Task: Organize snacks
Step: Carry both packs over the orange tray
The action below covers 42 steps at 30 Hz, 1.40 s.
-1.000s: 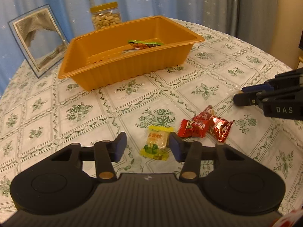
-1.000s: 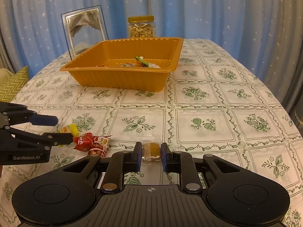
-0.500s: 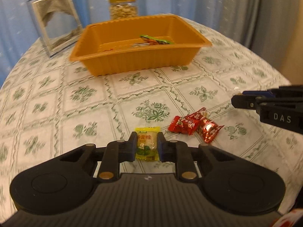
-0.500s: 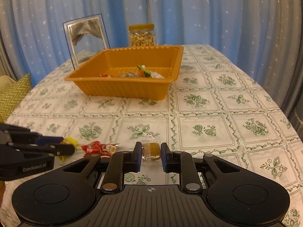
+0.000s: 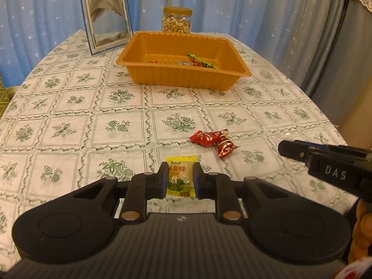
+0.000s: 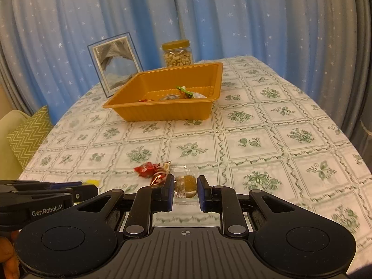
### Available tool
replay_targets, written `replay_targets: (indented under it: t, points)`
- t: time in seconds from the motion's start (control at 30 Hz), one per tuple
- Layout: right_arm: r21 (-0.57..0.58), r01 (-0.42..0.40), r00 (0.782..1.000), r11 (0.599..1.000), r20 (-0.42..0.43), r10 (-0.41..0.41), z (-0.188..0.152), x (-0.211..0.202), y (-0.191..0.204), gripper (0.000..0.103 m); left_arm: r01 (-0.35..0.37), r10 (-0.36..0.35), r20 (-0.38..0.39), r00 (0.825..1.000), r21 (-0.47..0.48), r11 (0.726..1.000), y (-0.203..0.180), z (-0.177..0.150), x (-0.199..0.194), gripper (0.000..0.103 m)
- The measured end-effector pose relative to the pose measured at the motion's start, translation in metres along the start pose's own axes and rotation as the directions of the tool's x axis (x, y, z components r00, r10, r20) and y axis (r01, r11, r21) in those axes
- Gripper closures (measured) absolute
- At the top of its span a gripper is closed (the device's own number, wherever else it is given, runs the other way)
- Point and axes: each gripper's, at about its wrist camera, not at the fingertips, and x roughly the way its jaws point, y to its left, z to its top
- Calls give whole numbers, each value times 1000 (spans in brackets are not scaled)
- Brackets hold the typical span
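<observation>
My left gripper (image 5: pixel 180 174) is shut on a yellow wrapped candy (image 5: pixel 181 178) and holds it above the tablecloth. The right gripper (image 6: pixel 185 184) is shut on a clear-wrapped brown candy (image 6: pixel 185 184), also lifted off the table. Its black body shows at the right of the left wrist view (image 5: pixel 325 166). Two red wrapped candies (image 5: pixel 212 139) lie together on the cloth just ahead of both grippers (image 6: pixel 154 171). The orange tray (image 5: pixel 183 79) sits farther back, with a few wrapped snacks inside (image 6: pixel 183 93).
A jar of cashews (image 5: pixel 177 23) stands behind the tray. A framed picture (image 5: pixel 107 18) leans to its left. Blue starred curtains hang behind the round table (image 6: pixel 290 121). A zigzag cushion (image 6: pixel 29 136) lies off the table's left edge.
The left gripper's jaws closed on the yellow candy and lifted it. Both grippers rose from the table, each with its candy, and the left view rolled level.
</observation>
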Motion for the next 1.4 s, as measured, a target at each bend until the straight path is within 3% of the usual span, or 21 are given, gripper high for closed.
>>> replay_targets:
  t: [0.37,0.93,1.13,1.4]
  points:
    - [-16,26,1000,1000,-15,-26,-10,-32,11,82,6,-5,30,1000,-1,1000,-8,-7,-37,84]
    - [-9,42,999,999,-8,-43,-2,-40,8,82,12,-12,51,999,1,1000,-11,0,-43,84]
    - [-9,31,999,999,29,-31,21,-39,6,82,13,-13,69,998,4,1000,-5,19,-37,84]
    - [-32,17,996,999,88,-14,69,-19,5,82,13,-15,133,991,16,1000,6,68,-22,84]
